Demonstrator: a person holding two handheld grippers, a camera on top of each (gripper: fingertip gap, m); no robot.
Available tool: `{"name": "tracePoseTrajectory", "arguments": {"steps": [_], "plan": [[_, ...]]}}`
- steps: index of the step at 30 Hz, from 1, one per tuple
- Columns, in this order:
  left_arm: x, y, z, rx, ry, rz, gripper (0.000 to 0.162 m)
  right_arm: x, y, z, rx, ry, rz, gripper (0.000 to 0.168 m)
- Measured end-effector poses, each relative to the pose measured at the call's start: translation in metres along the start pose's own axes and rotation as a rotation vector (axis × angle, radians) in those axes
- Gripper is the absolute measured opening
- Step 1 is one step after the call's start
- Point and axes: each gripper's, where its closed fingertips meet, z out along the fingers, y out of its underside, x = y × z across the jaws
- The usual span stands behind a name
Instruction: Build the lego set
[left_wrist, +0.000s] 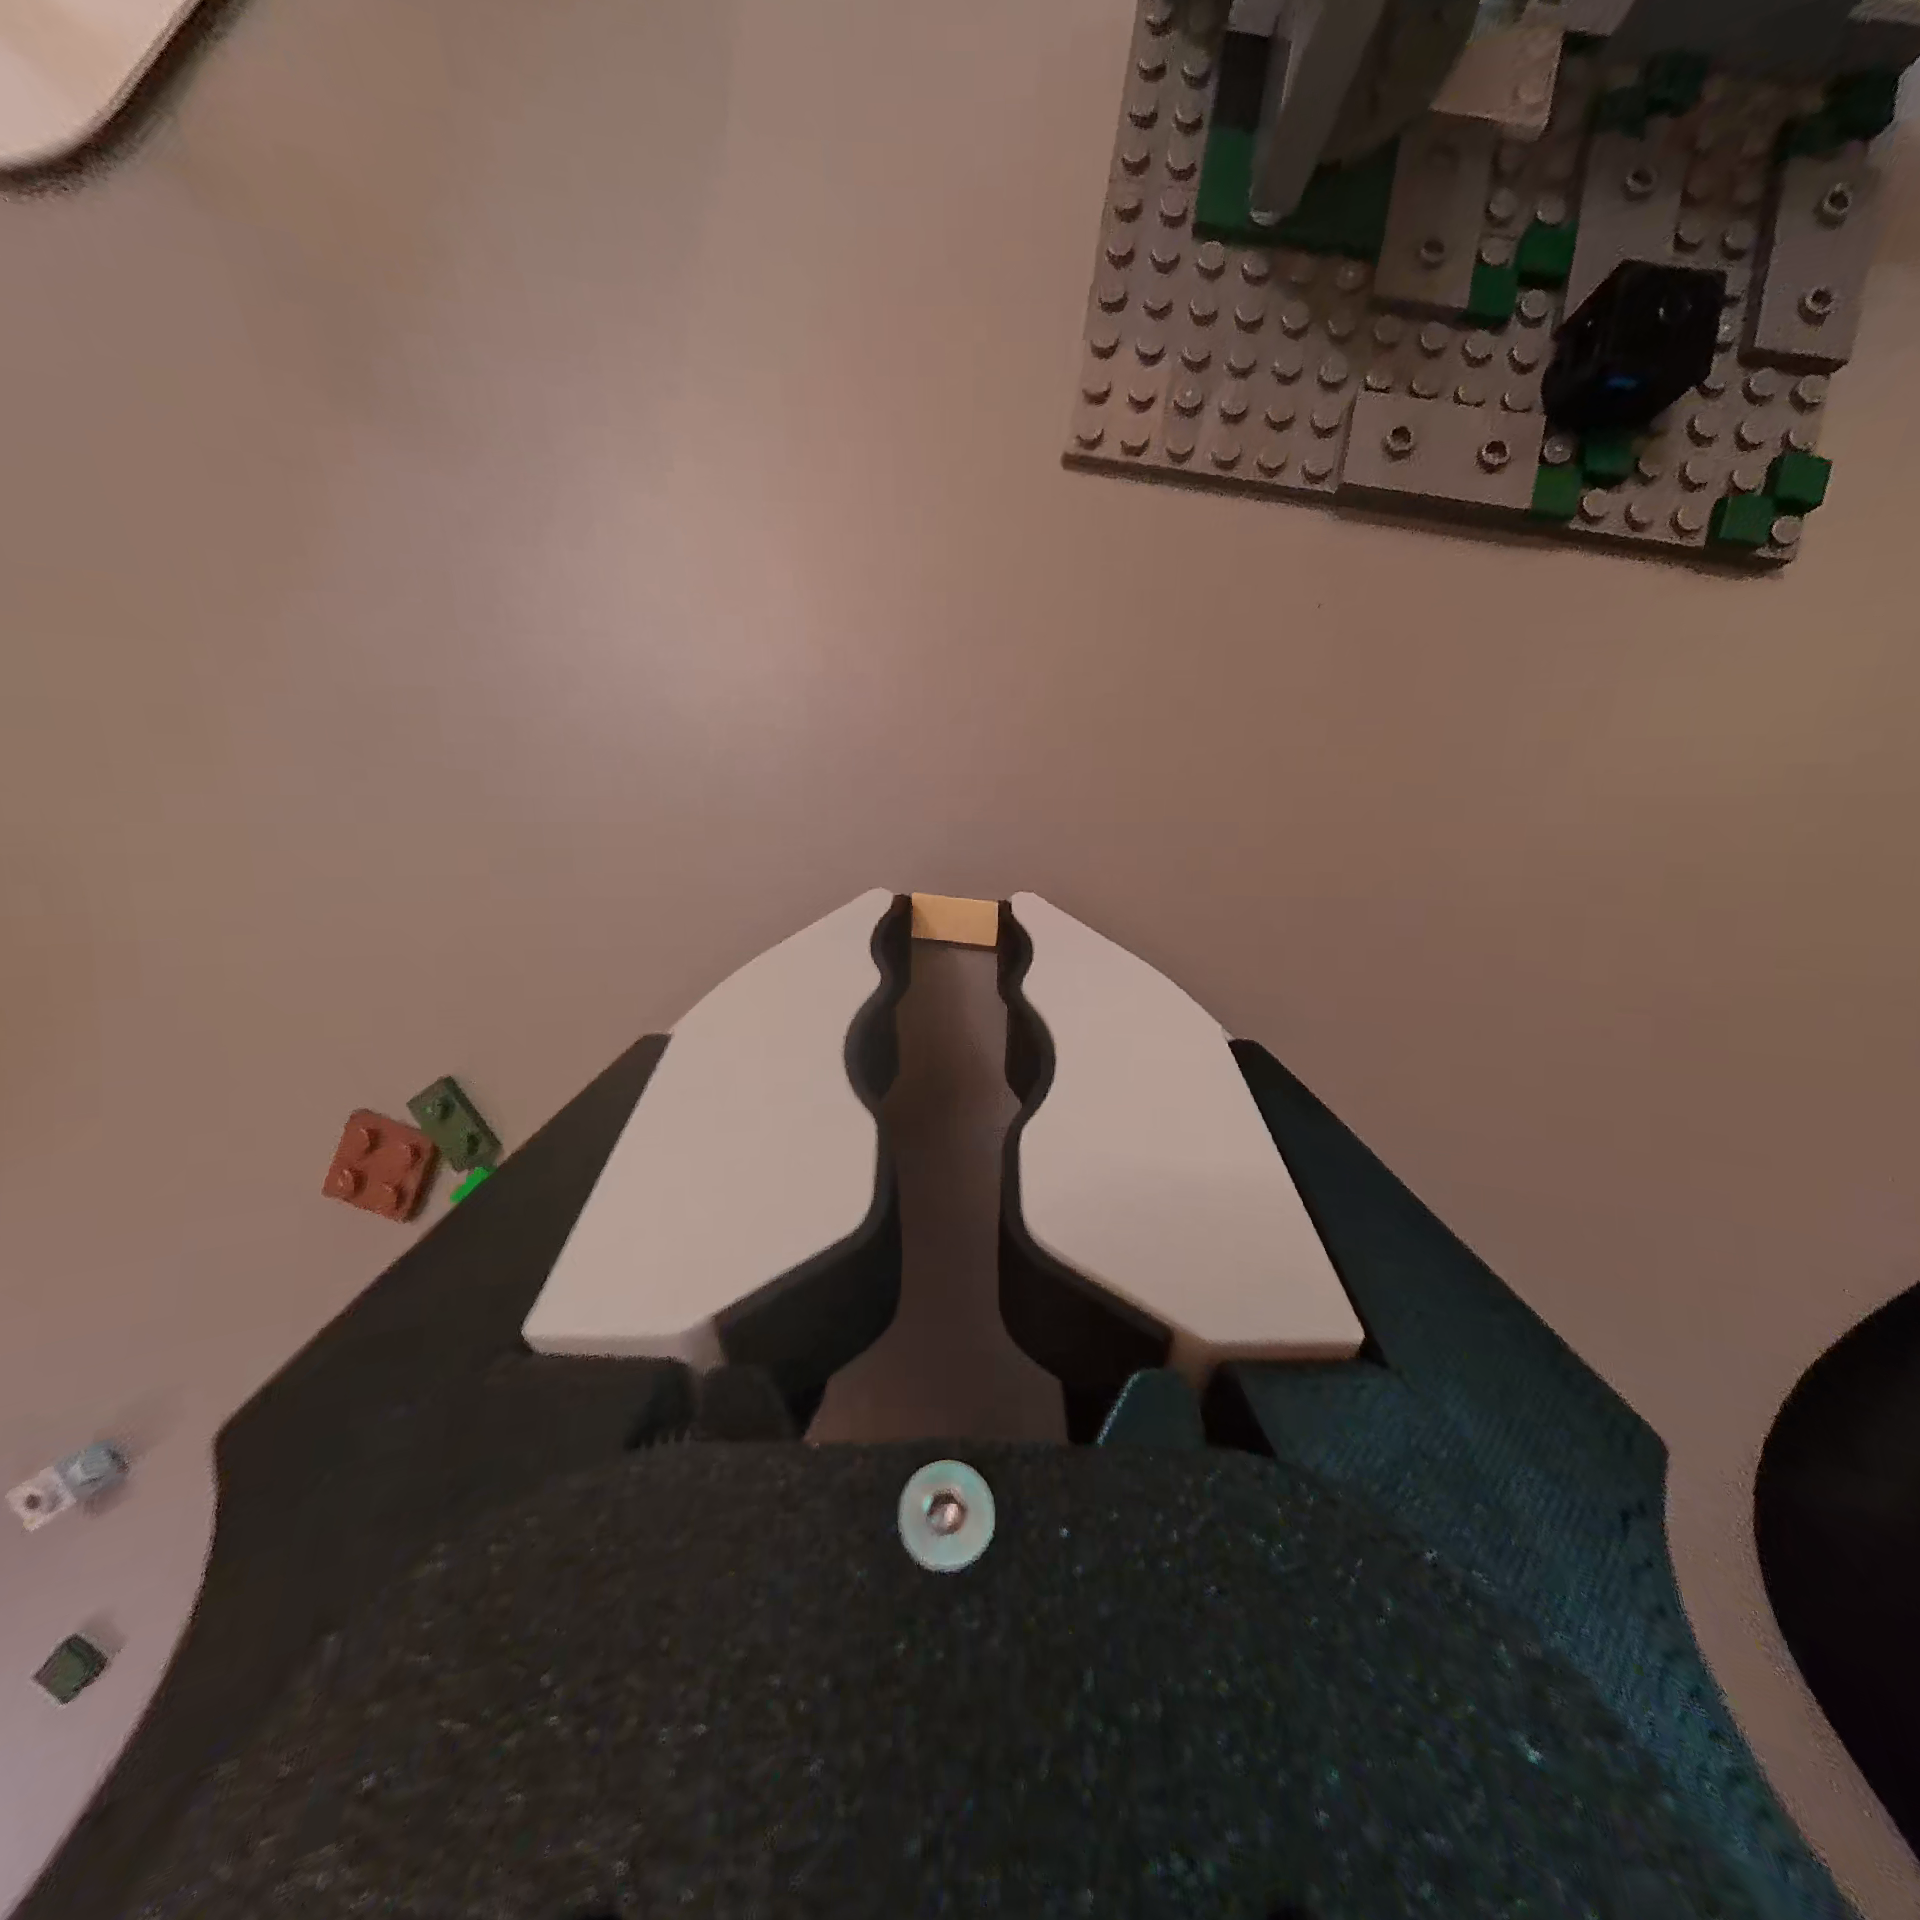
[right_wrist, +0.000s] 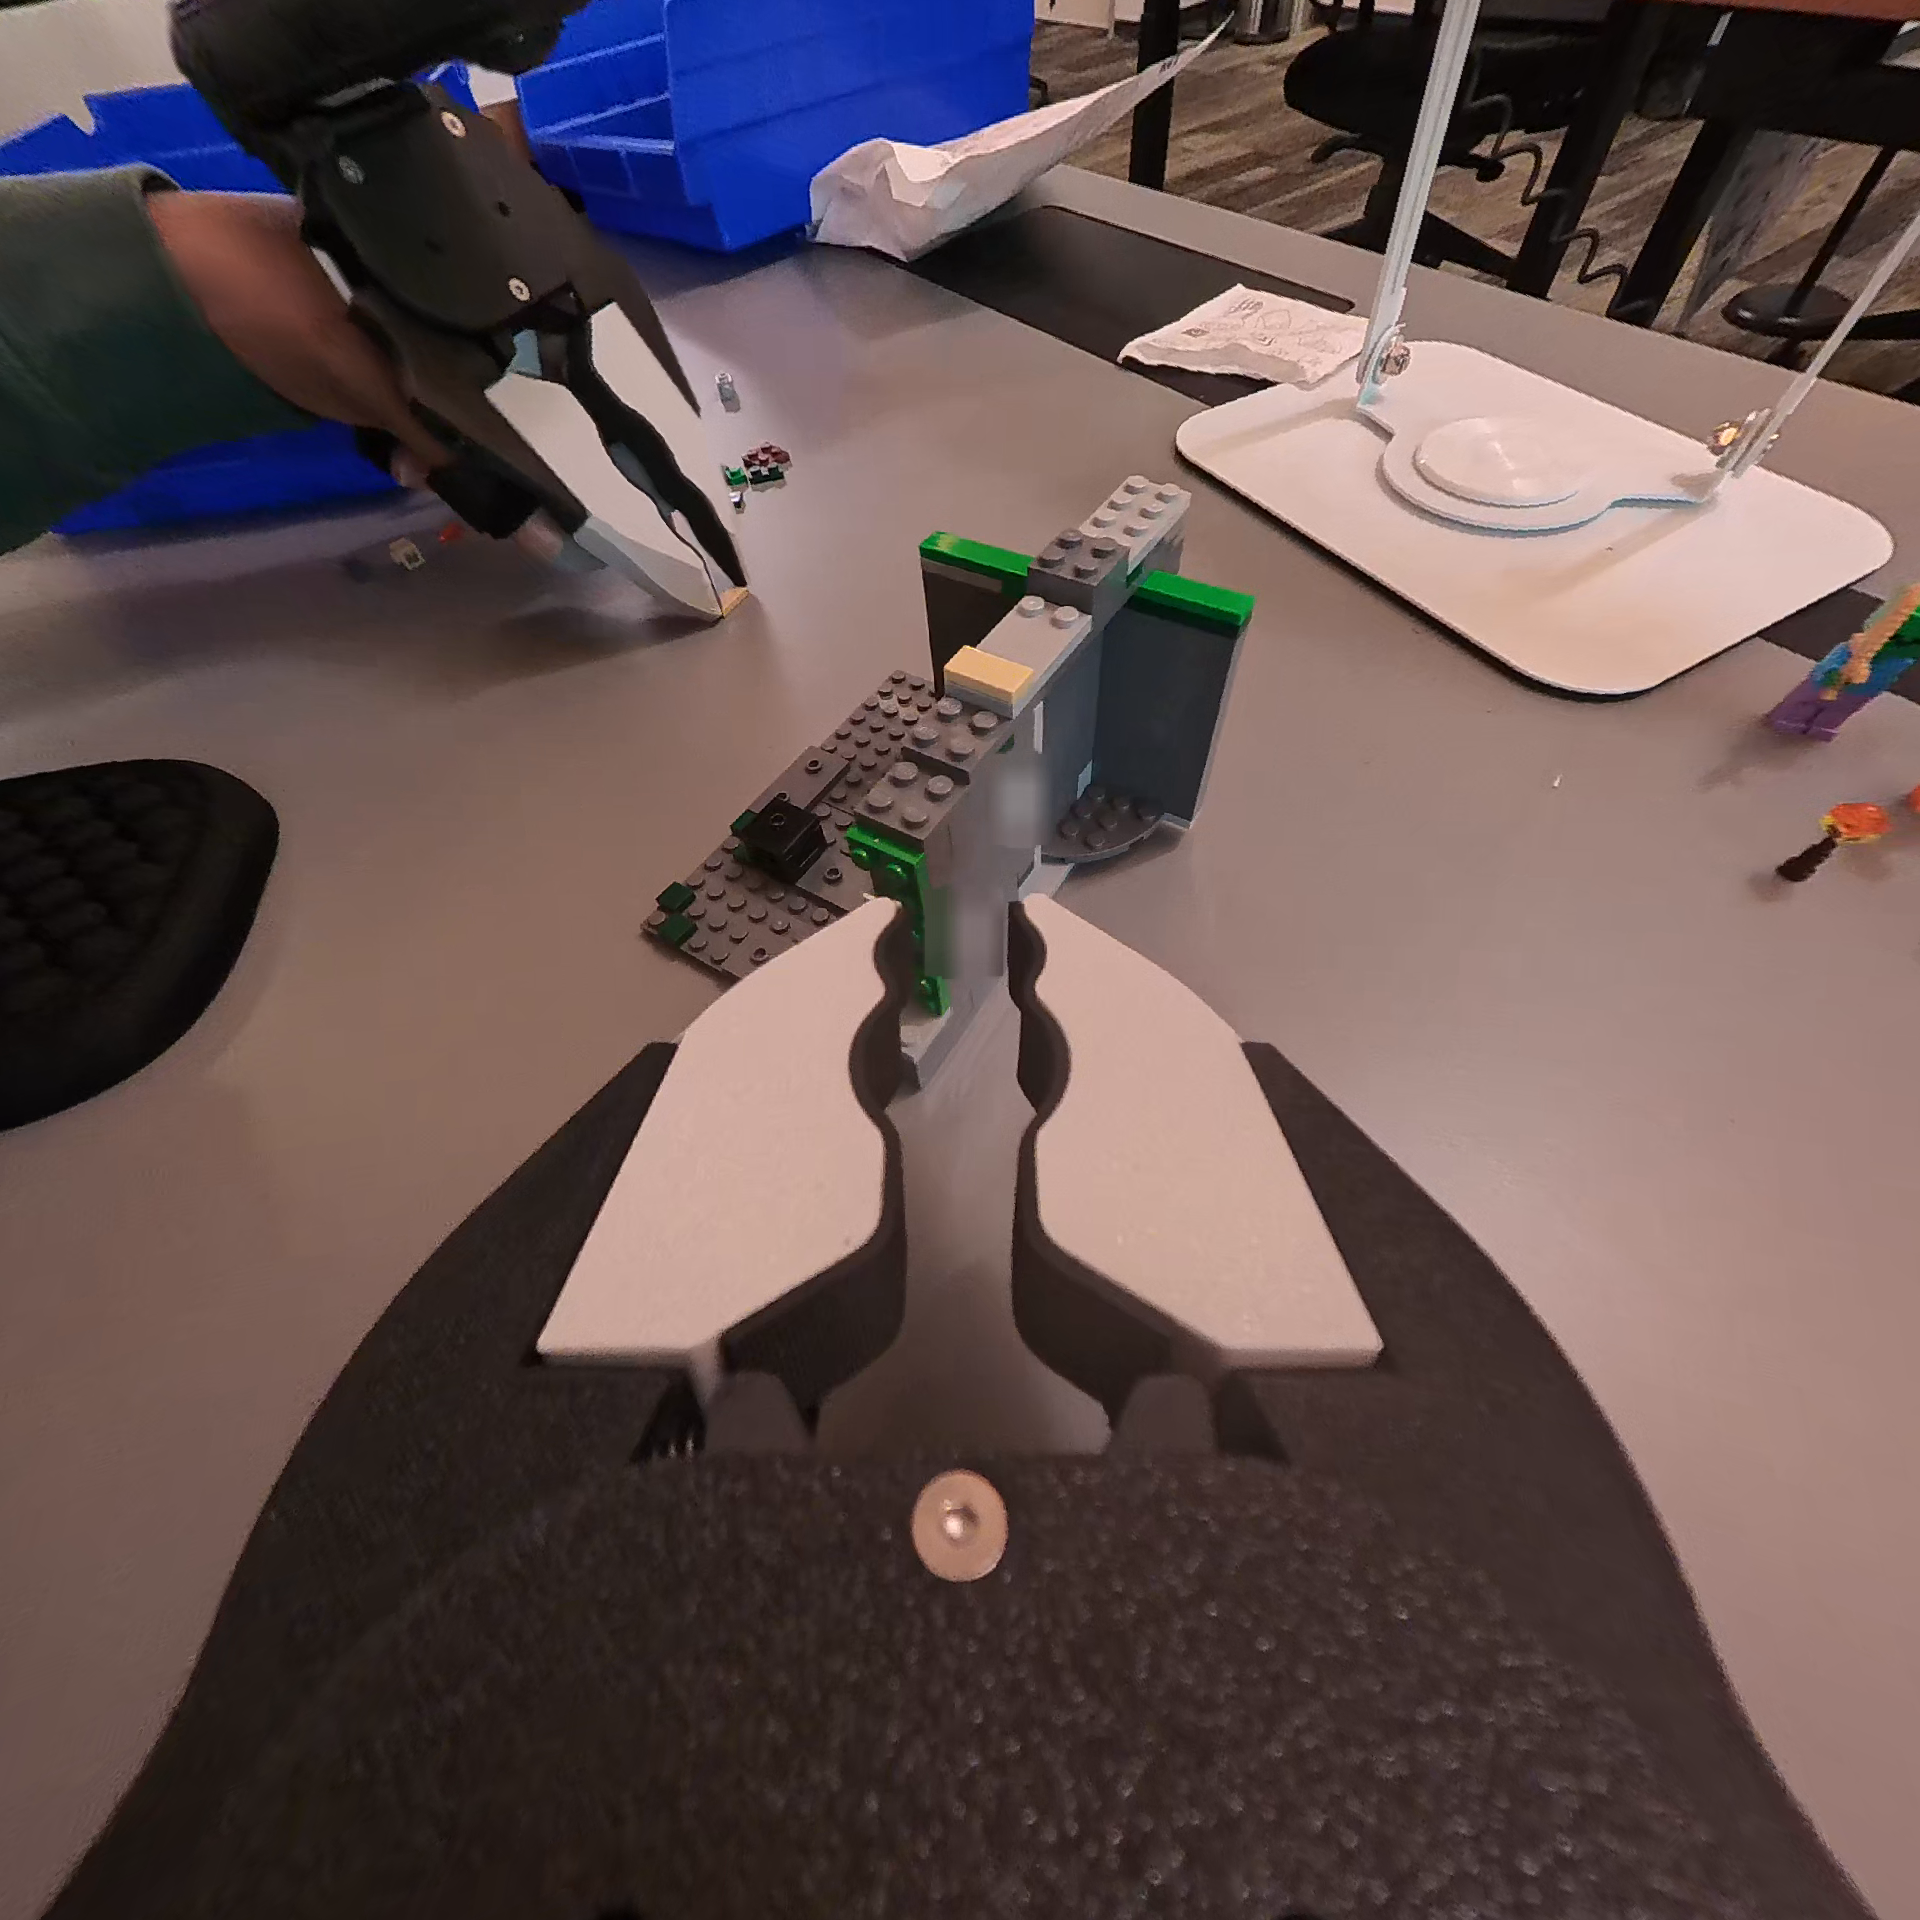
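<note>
Left claw (left_wrist: 956, 923) pinches a tan tile (left_wrist: 955, 924) at the counter (left_wrist: 623, 623); right claw (right_wrist: 956, 940) straddles, narrowly parted, the grey-green lego build (right_wrist: 1039, 748). Only the right wrist view shows blue bins (right_wrist: 790, 114).

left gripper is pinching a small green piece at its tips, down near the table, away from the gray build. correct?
Not quite: the piece is tan, not green. The left wrist view shows the left gripper shut on a small tan piece at its fingertips. The rest holds: in the right wrist view its tips are low near the table, well apart from the gray build.
</note>
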Motion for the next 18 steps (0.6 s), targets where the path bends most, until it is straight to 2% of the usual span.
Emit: {"name": "tracePoseTrajectory", "arguments": {"steps": [3, 11, 18], "plan": [[0.017, -0.019, -0.002, 0.049, 0.029, 0.037, 0.015, 0.002, 0.000, -0.001, 0.001, 0.011, -0.002, 0.017], [0.087, -0.119, -0.030, 0.194, 0.131, 0.355, 0.015, 0.009, 0.005, 0.001, -0.028, 0.061, -0.054, 0.016], [0.096, -0.162, -0.018, 0.113, 0.240, 0.777, 0.015, 0.013, 0.003, -0.002, -0.014, 0.084, -0.071, 0.016]]}}
